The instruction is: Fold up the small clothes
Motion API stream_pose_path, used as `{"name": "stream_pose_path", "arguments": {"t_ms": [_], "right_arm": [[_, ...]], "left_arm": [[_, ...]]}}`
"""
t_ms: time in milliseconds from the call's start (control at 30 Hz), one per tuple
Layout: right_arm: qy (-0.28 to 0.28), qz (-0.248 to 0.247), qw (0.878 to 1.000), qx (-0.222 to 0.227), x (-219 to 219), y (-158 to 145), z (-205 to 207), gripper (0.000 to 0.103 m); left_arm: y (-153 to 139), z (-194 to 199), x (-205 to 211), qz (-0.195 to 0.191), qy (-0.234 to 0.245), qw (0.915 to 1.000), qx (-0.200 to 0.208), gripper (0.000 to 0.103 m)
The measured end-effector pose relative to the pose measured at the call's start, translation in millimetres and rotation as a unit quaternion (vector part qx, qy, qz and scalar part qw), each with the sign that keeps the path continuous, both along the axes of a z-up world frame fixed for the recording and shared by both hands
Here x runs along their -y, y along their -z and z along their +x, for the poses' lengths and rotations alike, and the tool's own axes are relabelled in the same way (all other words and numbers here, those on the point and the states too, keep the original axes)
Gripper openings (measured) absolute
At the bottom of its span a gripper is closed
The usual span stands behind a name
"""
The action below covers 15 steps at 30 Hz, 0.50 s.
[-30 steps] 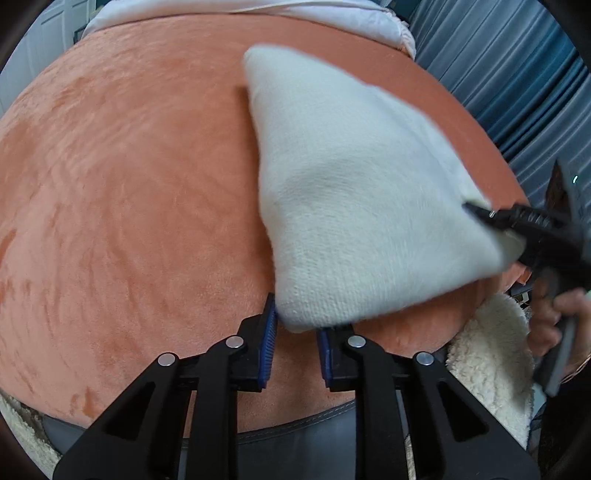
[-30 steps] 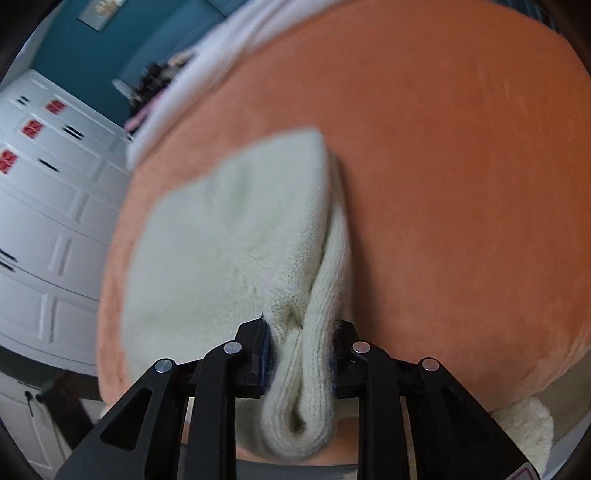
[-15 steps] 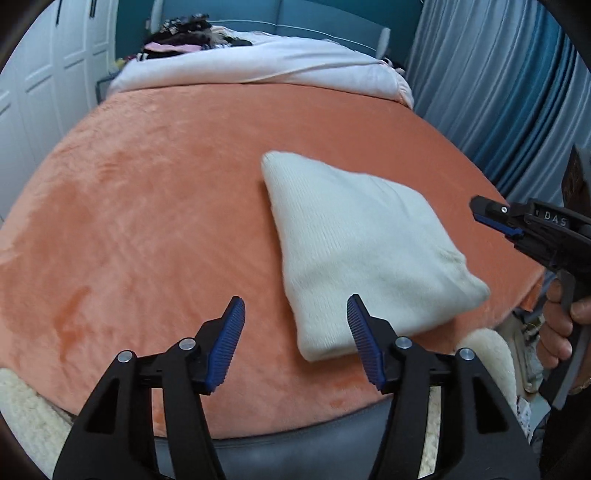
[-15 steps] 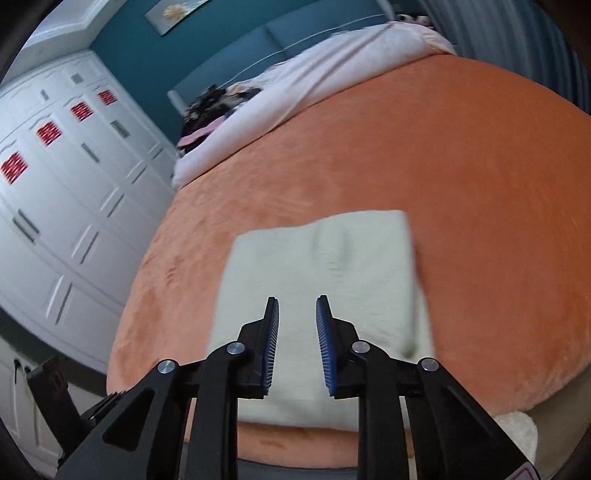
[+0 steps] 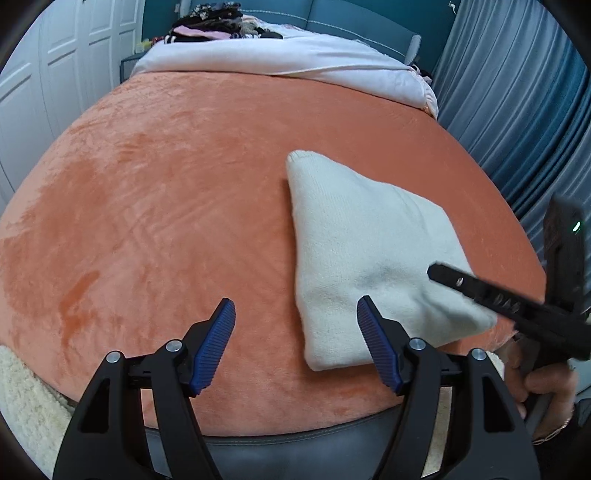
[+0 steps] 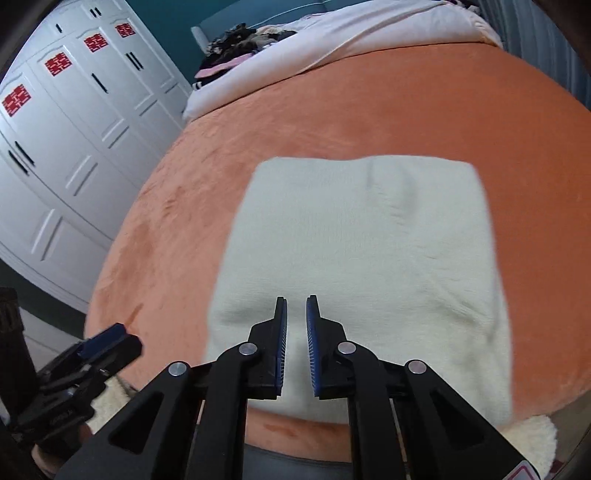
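A cream knitted garment (image 5: 362, 254) lies folded into a flat rectangle on the orange plush blanket (image 5: 166, 206), near the bed's front right edge. My left gripper (image 5: 295, 317) hovers above the blanket just left of the garment's near corner, its jaws opening wide with nothing between them. My right gripper (image 6: 296, 314) hangs over the garment (image 6: 362, 236) near its front edge; its jaws are closing to a narrow gap and hold nothing. The right gripper (image 5: 436, 271) also reaches in from the right in the left wrist view.
A white duvet (image 5: 280, 59) and a heap of dark clothes (image 5: 218, 22) lie at the bed's far end. White wardrobe doors (image 6: 62, 147) stand on one side, blue curtains (image 5: 517, 110) on the other. A fleecy cream cover (image 5: 22, 391) hangs below the blanket's front edge.
Both grippers let go of the garment and lifted away. The left jaws spread wide; the right jaws narrowed and moved over the garment. The garment now lies flat.
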State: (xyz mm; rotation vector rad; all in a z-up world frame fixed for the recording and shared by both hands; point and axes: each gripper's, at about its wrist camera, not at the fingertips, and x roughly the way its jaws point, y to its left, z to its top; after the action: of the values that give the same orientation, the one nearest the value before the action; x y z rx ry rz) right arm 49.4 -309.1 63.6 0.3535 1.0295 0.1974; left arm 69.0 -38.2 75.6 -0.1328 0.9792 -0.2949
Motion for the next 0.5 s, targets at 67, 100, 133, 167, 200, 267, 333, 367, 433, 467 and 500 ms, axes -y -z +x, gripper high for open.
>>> {"name": "stream_pose_path", "arguments": {"t_ms": [67, 100, 133, 167, 200, 267, 333, 367, 433, 467, 500], "right_arm": [[0.015, -0.018, 0.997, -0.068, 19.8, 47.2, -2.2, 0.000], [0.018, 0.003, 0.997, -0.081, 24.6, 59.8, 0.8, 0.000], [0.032, 0.034, 0.996, -0.077, 31.8, 54.6, -4.8, 0.000], [0.044, 0.047, 0.996, -0.068, 36.0, 42.4, -10.9, 0.000], [0.054, 0.049, 0.996, -0.046, 41.8, 27.4, -19.7, 0.005], [0.067, 0.037, 0.997, -0.015, 52.9, 5.0, -36.0, 0.007], [0.077, 0.017, 0.996, -0.029, 65.3, 9.0, -45.2, 0.006], [0.082, -0.003, 0.995, -0.054, 70.5, 23.8, -46.2, 0.000], [0.081, -0.005, 0.992, -0.095, 73.8, 56.7, -38.9, 0.000], [0.091, 0.015, 0.992, -0.088, 78.0, 60.9, -41.9, 0.000], [0.097, 0.025, 0.991, -0.087, 80.3, 57.8, -42.7, 0.000]], "left_arm": [[0.6, -1.9, 12.2, 0.001, 0.014, 0.9999, 0.001, 0.067], [1.0, -2.7, 18.5, 0.002, 0.022, 0.9998, 0.004, 0.070], [0.9, -3.8, 24.8, 0.005, 0.030, 0.9995, 0.007, 0.071], [0.7, -5.2, 30.8, 0.009, 0.037, 0.9992, 0.011, 0.073], [0.8, -6.3, 35.9, 0.014, 0.040, 0.9990, 0.012, 0.075], [4.2, -7.6, 45.4, 0.020, 0.049, 0.9985, 0.014, 0.078], [16.5, -5.9, 55.1, 0.032, 0.058, 0.9978, 0.004, 0.078], [26.2, -2.9, 59.6, 0.042, 0.059, 0.9973, -0.010, 0.078], [50.7, 4.1, 65.5, 0.055, 0.056, 0.9957, -0.050, 0.074], [63.5, 7.5, 66.2, 0.063, 0.052, 0.9942, -0.070, 0.071], [74.9, 10.5, 64.9, 0.069, 0.046, 0.9927, -0.087, 0.072]]}}
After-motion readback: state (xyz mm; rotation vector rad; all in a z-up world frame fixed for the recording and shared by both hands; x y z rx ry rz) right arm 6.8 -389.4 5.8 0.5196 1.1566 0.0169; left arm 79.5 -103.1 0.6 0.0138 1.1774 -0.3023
